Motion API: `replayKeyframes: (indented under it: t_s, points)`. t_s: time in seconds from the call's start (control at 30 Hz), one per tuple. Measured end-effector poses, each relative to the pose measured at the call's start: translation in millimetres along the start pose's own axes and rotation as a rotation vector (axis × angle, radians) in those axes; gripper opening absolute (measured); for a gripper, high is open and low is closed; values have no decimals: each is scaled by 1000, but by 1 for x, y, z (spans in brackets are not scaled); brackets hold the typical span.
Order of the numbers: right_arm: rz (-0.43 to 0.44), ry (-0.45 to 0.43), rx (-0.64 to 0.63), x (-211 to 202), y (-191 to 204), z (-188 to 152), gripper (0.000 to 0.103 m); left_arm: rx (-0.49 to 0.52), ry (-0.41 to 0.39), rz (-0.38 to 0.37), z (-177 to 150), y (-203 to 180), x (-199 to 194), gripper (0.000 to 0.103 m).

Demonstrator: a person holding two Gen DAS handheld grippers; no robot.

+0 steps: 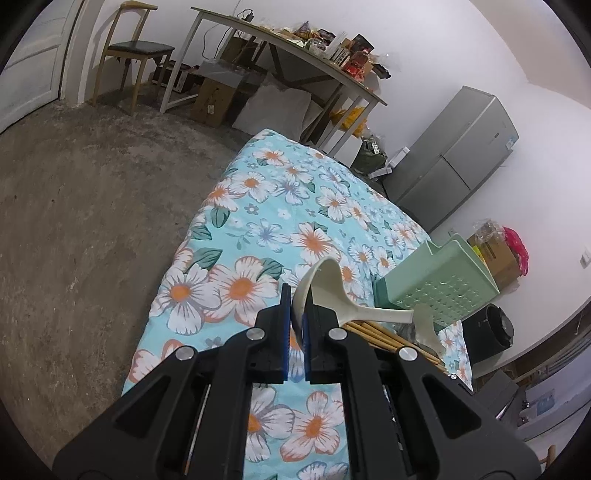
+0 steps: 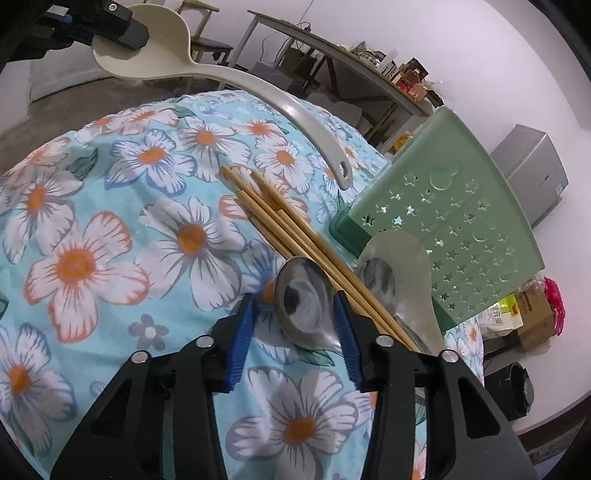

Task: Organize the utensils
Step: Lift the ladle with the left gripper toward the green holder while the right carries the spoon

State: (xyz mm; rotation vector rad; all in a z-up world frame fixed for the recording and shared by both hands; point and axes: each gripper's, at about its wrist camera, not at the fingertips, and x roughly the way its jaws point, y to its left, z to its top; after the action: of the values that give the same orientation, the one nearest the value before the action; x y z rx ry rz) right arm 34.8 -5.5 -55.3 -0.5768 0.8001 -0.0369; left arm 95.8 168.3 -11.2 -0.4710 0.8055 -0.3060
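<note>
A cream ladle hangs above the floral cloth, and my left gripper is shut on the rim of its bowl. From the right wrist view the ladle arcs in from the top left, where the left gripper holds it. My right gripper is low over the cloth. Its blue pads stand either side of a metal spoon; a gap shows at the left pad. Wooden chopsticks lie just right of the spoon. A green perforated utensil holder lies on its side beyond them.
A pale flat spoon leans at the green holder's base. The floral cloth covers a table whose left edge drops to a concrete floor. A grey fridge, a cluttered long table, a chair and cardboard boxes stand further off.
</note>
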Motion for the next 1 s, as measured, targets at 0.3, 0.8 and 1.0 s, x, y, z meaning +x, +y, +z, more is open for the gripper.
replayKeyframes:
  t_s: [0.3, 0.8, 1.0]
  points:
    - [18, 3, 10, 1, 2, 4, 9, 13, -31, 9, 5, 0, -4, 4]
    - [229, -96, 426, -58, -119, -2, 4, 256, -200, -66, 53, -88, -29, 4]
    - [229, -160, 574, -71, -171, -15, 3, 419, -248, 11, 66, -140, -17, 4]
